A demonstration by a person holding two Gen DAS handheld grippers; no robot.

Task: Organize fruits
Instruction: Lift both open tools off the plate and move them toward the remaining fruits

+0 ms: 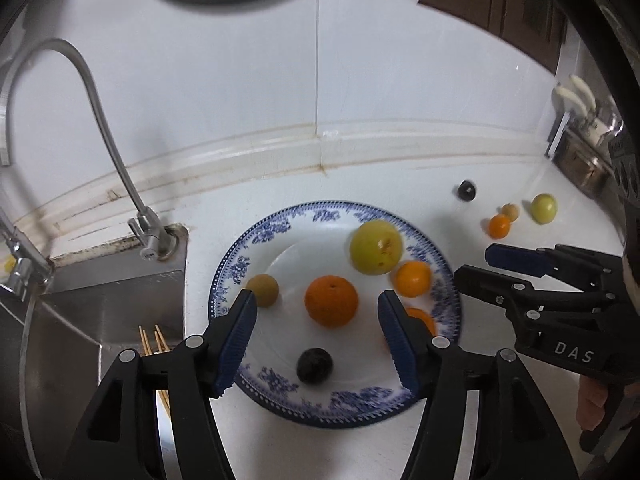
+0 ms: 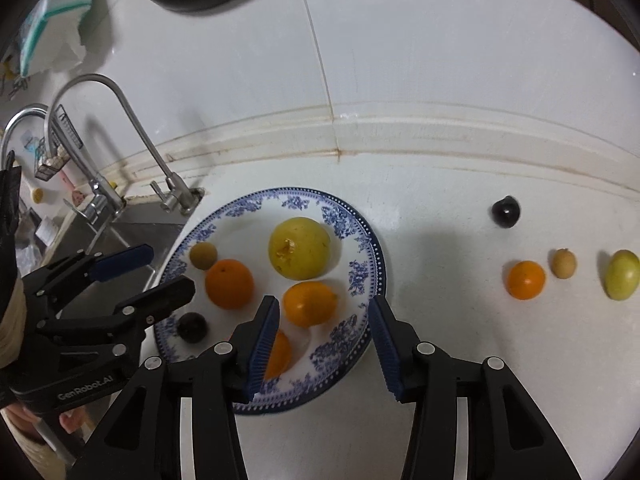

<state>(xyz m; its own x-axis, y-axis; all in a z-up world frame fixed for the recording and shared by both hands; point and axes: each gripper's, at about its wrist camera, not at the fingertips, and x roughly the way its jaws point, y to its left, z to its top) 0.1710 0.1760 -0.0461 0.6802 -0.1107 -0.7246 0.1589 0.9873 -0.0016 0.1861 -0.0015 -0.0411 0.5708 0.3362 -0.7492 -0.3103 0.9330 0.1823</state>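
Fruits: I count six on my blue-patterned plate (image 2: 362,240), four loose on the counter (image 2: 460,340) to its right | sink (image 1: 120,292) and faucet (image 1: 100,120) left | left gripper (image 1: 316,340) and right gripper (image 2: 324,344) both apart, empty, above plate

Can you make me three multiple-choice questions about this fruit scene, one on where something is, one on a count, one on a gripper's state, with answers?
1. Where is the big yellow-green fruit?
A. in the sink
B. on the blue-patterned plate
C. on the bare counter

2. How many fruits lie on the counter, off the plate?
A. two
B. four
C. six

3. What is the right gripper doing?
A. open, holding nothing
B. clamped on an orange
C. clamped on the plate rim

Answers: 1 B, it rests inside the plate's rim. 2 B, a dark fruit, an orange one, a small tan one and a yellow-green one. 3 A, its jaws stand apart, gripping nothing.
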